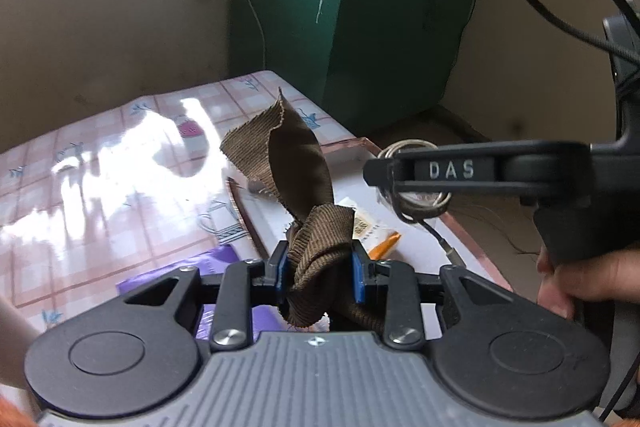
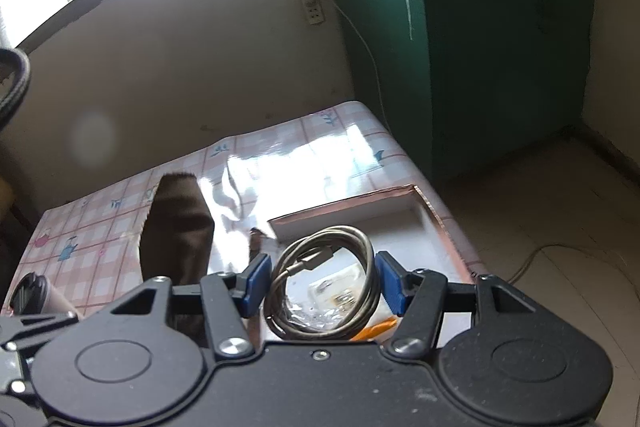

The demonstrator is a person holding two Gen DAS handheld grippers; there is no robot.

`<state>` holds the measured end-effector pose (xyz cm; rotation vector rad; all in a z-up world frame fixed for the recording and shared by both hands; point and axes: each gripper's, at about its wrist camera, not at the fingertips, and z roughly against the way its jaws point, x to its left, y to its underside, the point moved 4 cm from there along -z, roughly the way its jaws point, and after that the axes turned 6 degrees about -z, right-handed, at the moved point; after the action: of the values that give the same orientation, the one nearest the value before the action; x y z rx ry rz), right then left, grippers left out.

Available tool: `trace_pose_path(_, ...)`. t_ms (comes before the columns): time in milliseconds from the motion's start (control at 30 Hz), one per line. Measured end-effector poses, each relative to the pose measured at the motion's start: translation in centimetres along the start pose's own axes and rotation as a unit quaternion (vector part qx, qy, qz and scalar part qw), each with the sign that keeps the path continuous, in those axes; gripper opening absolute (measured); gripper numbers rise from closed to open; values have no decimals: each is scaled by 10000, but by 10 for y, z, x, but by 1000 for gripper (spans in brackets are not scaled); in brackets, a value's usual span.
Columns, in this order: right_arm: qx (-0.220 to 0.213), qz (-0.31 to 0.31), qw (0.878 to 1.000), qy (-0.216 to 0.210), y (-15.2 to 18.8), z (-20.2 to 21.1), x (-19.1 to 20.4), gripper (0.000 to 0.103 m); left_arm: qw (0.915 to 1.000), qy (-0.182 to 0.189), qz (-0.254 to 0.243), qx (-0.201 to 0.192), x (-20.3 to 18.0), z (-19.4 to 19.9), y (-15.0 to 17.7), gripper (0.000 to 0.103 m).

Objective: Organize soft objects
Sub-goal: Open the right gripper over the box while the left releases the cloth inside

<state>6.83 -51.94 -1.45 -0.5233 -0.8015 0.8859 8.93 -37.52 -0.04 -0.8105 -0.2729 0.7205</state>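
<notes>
A shallow box (image 2: 424,223) sits at the table's (image 2: 100,227) right edge.

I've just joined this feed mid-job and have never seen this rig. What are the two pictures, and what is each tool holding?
There is no robot: a person carries a hand-held gripper in each hand, each with a camera looking along its jaws. In the left wrist view, the left gripper is closed on a brown ribbed cloth. In the right wrist view, the right gripper holds a coiled grey cable above a shallow white box. Below is a table with a pink checked cover. A hand grips the right tool's handle.
</notes>
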Motion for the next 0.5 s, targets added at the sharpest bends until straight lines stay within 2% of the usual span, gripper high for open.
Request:
trace_pose_path(200, -15, -85, 9999, 79, -15, -10, -13, 68, 9991, 385, 150, -1, -10, -18, -6, 34)
trace_pose_path(267, -35, -142, 9999, 73, -19, -11, -17, 68, 9984, 548, 167, 0, -13, -22, -6, 42)
trace_pose_path(367, -46, -154, 9998, 130, -21, -13, -22, 72, 9983, 556, 185, 7, -14, -27, -2, 60)
trace_pose_path(500, -176, -171, 9996, 117, -17, -1, -24, 72, 9985, 455, 311, -19, -9, -23, 2, 65)
